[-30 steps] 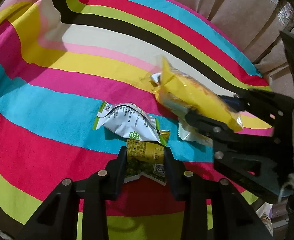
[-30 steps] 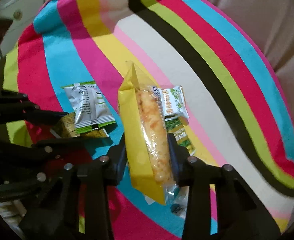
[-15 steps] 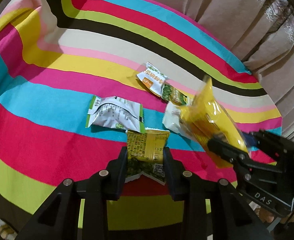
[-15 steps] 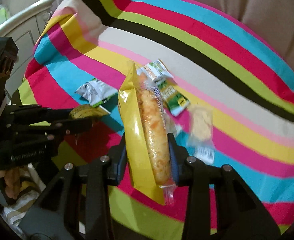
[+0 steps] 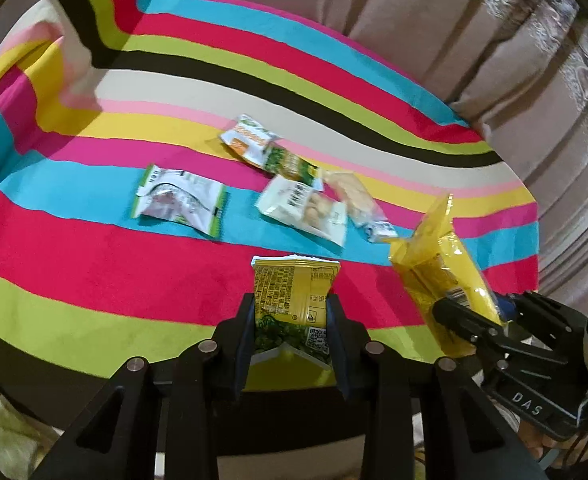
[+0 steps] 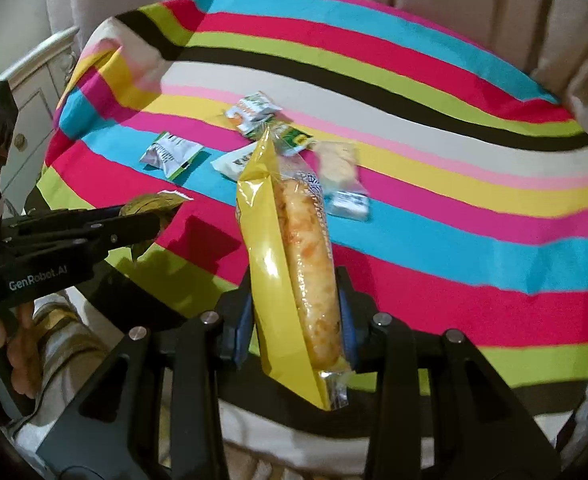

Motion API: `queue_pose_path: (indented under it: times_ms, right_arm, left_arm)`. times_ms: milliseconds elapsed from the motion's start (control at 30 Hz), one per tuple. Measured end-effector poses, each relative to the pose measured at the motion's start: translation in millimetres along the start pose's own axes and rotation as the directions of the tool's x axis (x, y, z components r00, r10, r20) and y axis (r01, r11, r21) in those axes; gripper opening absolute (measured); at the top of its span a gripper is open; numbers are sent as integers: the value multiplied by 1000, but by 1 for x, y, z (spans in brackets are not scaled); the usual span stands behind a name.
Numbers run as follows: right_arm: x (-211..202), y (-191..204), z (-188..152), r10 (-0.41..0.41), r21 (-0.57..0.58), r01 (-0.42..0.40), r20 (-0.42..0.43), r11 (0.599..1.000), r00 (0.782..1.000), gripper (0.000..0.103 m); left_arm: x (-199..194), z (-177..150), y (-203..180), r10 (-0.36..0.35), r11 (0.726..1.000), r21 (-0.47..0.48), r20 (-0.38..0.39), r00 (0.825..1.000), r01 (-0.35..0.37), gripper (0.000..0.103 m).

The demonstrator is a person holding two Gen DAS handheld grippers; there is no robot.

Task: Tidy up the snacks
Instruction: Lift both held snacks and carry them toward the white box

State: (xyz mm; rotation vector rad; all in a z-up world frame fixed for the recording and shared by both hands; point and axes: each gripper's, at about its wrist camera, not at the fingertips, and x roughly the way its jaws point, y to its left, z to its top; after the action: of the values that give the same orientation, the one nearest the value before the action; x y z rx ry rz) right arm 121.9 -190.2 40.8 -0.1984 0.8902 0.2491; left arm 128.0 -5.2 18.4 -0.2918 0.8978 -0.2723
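My left gripper is shut on a small yellow-green snack packet, held above the near edge of the striped cloth. The right gripper is shut on a long yellow bread packet, standing upright between its jaws; that packet and gripper show at the right of the left wrist view. On the cloth lie a silver-green packet, a white packet, an orange-white packet, a green packet and a clear cracker packet.
The striped cloth covers a round table that drops off at the near rim. Beige curtains hang behind it. A white cabinet stands at the far left. A person's hand holds the left gripper's handle.
Both grippers have drawn back from the snacks toward the near table edge, each carrying its packet. The right one has rolled, so the bread packet now stands more upright.
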Motion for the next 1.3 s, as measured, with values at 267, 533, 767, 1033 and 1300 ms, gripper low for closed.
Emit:
queue_pose_path:
  times_ms: [267, 533, 767, 1033, 1300]
  right_arm:
    - [-30, -28, -26, -69, 74, 69, 3, 995, 998, 40]
    - [-55, -63, -53, -128, 162, 129, -16, 978, 992, 40]
    - [-78, -94, -78, -155, 242, 151, 0, 958, 988, 39]
    - [-111, -127, -103, -204, 329, 191, 8, 925, 979, 39]
    - [-129, -164, -152, -261, 422, 261, -60, 868, 964, 39]
  left_arm:
    - [-11, -13, -33, -21, 998, 56, -2, 1000, 21, 34]
    - [-15, -25, -77, -61, 988, 138, -22, 998, 63, 34]
    - [-14, -39, -117, -100, 971, 214, -52, 994, 109, 34]
    - [-17, -54, -156, -148, 946, 281, -75, 986, 164, 34]
    - [-20, -79, -206, -232, 893, 364, -127, 964, 263, 34]
